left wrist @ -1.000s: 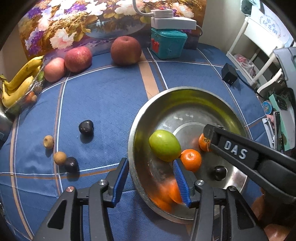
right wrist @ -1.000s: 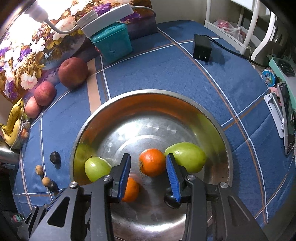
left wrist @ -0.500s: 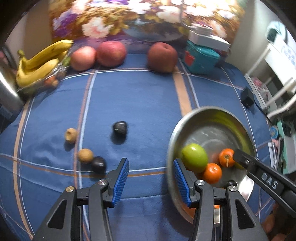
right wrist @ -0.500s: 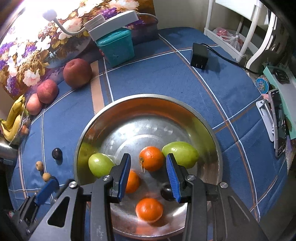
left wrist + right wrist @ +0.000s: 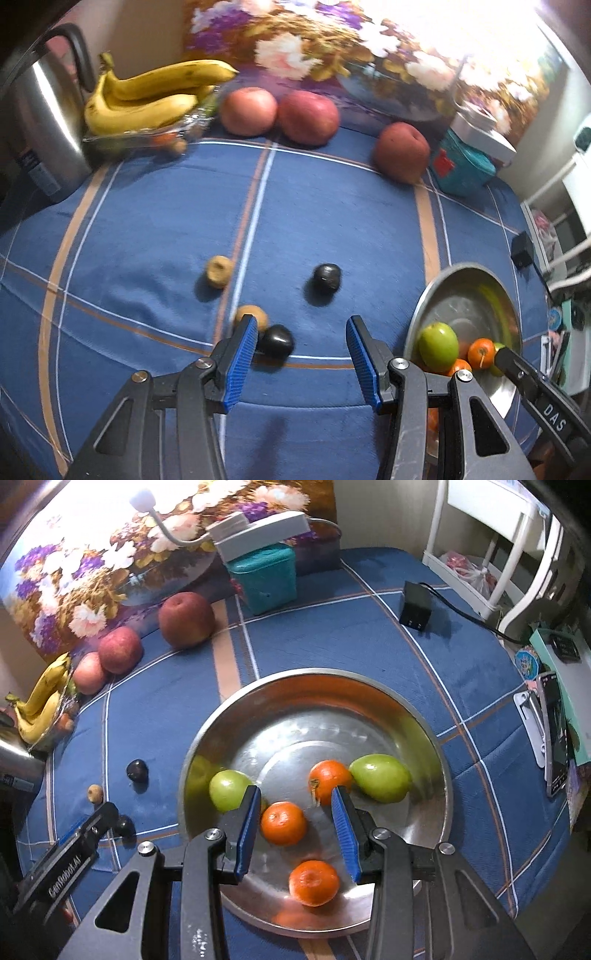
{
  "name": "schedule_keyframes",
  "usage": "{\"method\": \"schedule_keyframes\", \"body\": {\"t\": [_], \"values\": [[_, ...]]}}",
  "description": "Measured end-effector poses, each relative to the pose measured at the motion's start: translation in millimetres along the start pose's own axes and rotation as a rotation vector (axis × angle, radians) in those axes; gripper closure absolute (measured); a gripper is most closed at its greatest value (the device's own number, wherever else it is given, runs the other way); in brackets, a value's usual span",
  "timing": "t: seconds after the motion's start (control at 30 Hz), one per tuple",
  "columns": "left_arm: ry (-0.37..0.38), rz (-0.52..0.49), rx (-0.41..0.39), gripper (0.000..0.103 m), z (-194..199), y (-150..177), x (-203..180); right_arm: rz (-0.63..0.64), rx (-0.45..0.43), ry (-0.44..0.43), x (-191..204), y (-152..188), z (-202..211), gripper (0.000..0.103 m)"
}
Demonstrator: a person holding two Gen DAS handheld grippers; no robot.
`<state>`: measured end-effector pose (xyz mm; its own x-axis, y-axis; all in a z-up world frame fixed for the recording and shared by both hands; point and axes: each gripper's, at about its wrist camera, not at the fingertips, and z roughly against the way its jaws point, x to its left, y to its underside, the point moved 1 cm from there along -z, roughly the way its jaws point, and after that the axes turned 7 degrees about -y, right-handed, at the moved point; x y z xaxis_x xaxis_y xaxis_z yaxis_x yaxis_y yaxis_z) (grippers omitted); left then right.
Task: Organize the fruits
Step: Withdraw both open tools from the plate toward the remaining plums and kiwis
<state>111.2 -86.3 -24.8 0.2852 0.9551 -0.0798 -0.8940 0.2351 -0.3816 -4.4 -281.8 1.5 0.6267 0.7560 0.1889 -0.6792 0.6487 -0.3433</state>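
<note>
The left gripper (image 5: 301, 354) hangs over the near part of the blue tablecloth (image 5: 155, 221), jaws spread and empty. The nearer dark plum (image 5: 275, 341) lies on the cloth just inside the left jaw, touching a small brown fruit (image 5: 255, 315) partly hidden behind that jaw's tip; which of the two the left pad would meet first cannot be told. A second dark plum (image 5: 327, 277) and another brown fruit (image 5: 219, 271) sit farther toward the cloth's middle, well apart. The fruits are roundish, so no long axis governs the approach. The left hand is judged plainly nearer these loose fruits. The right gripper (image 5: 295, 818) hovers over the steel bowl (image 5: 369, 686) at the cloth's near right, jaws apart and pinching nothing; a tangerine (image 5: 283, 823) shows between them, well below. Two more tangerines and two green fruits lie in the bowl. Its near rim is cut off behind the gripper frames.
</note>
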Motion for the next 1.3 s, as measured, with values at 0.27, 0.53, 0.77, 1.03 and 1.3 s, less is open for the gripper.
{"method": "schedule_keyframes", "body": {"t": [0.27,0.53,0.77,1.03,1.3], "values": [[-0.030,0.026,0.001,0.048,-3.2,-2.3,11.2,0.042,0.002,-0.008,14.9,1.5,0.2,0.062],[-0.068,0.008,0.003,0.035,-8.8,0.2,9.2,0.030,0.038,-0.001,13.8,2.2,-11.0,0.043],[-0.098,0.010,-0.006,0.021,-11.8,1.6,12.8,0.033,0.033,0.003,11.2,2.5,-14.2,0.024],[-0.123,-0.002,-0.062,0.000,-8.1,1.0,16.5,0.037,-0.007,0.010,10.1,1.3,-12.8,0.001],[-0.122,-0.014,-0.073,0.000,-7.4,0.1,17.0,0.056,-0.023,-0.008,14.8,1.7,-12.6,0.001]]}}
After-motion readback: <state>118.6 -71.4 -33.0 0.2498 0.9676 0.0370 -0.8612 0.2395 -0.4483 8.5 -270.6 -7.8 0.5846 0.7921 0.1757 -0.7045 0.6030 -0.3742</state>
